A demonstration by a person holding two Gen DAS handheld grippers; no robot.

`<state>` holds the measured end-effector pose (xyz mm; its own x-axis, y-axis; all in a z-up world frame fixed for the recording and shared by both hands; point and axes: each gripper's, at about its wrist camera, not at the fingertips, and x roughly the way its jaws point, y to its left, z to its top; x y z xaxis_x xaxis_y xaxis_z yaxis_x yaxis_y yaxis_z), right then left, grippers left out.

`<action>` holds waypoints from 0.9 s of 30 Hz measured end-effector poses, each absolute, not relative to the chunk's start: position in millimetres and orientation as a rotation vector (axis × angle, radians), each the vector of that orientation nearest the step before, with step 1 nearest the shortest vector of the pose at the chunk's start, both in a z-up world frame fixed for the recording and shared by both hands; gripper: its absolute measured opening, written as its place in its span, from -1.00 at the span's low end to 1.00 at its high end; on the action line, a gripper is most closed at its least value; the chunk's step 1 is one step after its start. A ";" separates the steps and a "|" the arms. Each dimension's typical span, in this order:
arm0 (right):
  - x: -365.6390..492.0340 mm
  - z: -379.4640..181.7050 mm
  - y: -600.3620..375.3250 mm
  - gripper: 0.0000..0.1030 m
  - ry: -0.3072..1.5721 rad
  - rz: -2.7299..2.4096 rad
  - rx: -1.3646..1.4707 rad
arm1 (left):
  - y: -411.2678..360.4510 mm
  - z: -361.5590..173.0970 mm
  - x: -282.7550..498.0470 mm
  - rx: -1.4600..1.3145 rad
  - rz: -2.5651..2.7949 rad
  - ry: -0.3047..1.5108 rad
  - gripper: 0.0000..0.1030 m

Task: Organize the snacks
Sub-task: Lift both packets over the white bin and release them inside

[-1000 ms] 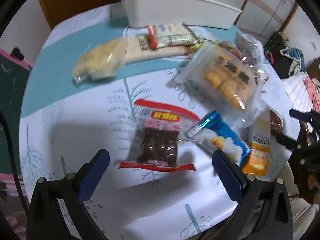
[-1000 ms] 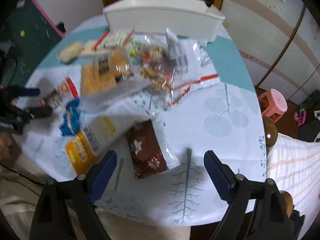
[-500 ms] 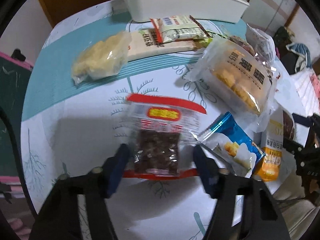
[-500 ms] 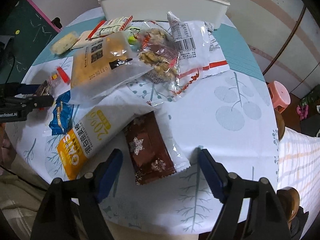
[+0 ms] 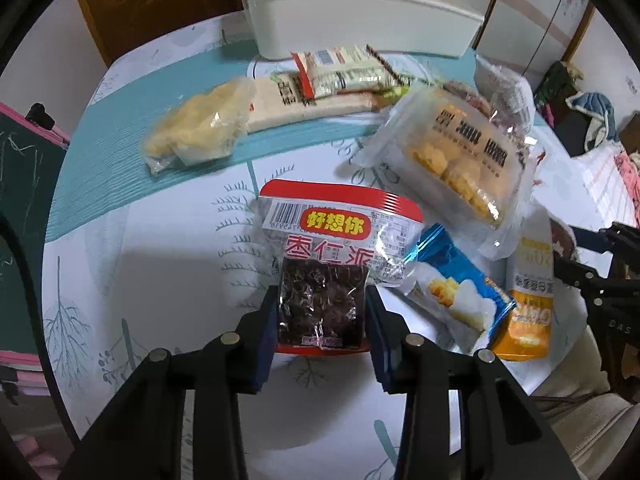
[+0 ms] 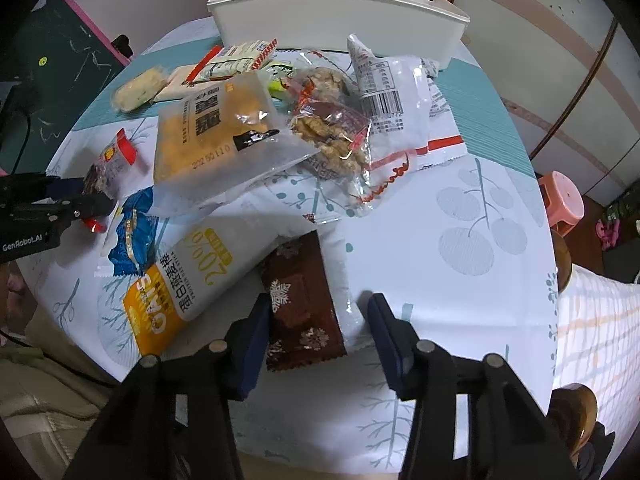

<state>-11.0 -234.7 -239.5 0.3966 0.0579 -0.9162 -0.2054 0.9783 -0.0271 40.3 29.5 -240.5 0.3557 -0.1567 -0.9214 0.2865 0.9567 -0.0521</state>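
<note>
on the round table covered with a white leaf-print and teal cloth [image 5: 120, 280], going from the left side across, the left gripper [image 5: 322, 320] has its blue-padded jaws closing around the lower half of a clear red-edged packet of dark dried fruit [image 5: 324, 280], and the pads look to be touching the packet's two sides. in my judgement this packet is light, crinkly and slippery, with a firm lump of contents inside, so a hold across the filled dark part is safer than on the thin sealed edge, which would fold and slide out. just right of it lie a small blue-and-white snack pouch [image 5: 456, 300] and a long white-and-orange oat bar wrapper [image 6: 188, 284], which overlaps the next target. further right, the right gripper [image 6: 318, 320] is closing its jaws over a brown snowflake-print bar in a clear-edged wrapper [image 6: 304, 300]; the left pad seems at the wrapper, while the right pad is apart from the brown part, near the clear flap. the bar looks flat and fairly stiff, perhaps brittle, so it should be squeezed gently across its width. the long white plastic bin [image 6: 340, 20] stands at the far edge, beyond the pile of other packets.
</note>
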 end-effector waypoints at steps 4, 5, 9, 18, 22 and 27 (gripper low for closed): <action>-8.0 -236.6 -243.3 -0.39 1.168 0.168 -0.085 | 26.8 -222.7 39.3 0.117 -0.293 1.126 -0.26; -5.6 -236.1 -249.3 -0.40 1.179 0.175 -0.045 | 25.7 -217.9 39.1 0.117 -0.295 1.117 -0.26; 2.5 -233.8 -266.1 -0.43 1.198 0.178 0.061 | 20.7 -197.2 41.7 0.120 -0.308 1.071 -0.26; 10.6 -208.6 -277.5 -0.45 1.152 0.202 0.174 | 11.3 -157.4 54.1 0.117 -0.348 1.007 -0.26; 18.8 -174.4 -278.5 -0.45 1.072 0.221 0.183 | 6.6 -133.1 65.5 0.108 -0.366 0.975 -0.26; 32.1 -123.1 -265.2 -0.46 0.954 0.241 0.110 | 1.7 -92.7 90.2 0.130 -0.366 0.912 -0.25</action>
<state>32.1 -265.2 -123.1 0.5544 0.2514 -0.7934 -0.1550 0.9678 0.1983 90.2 1.7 -92.7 0.5556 -0.2541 -0.7917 0.3635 0.9306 -0.0435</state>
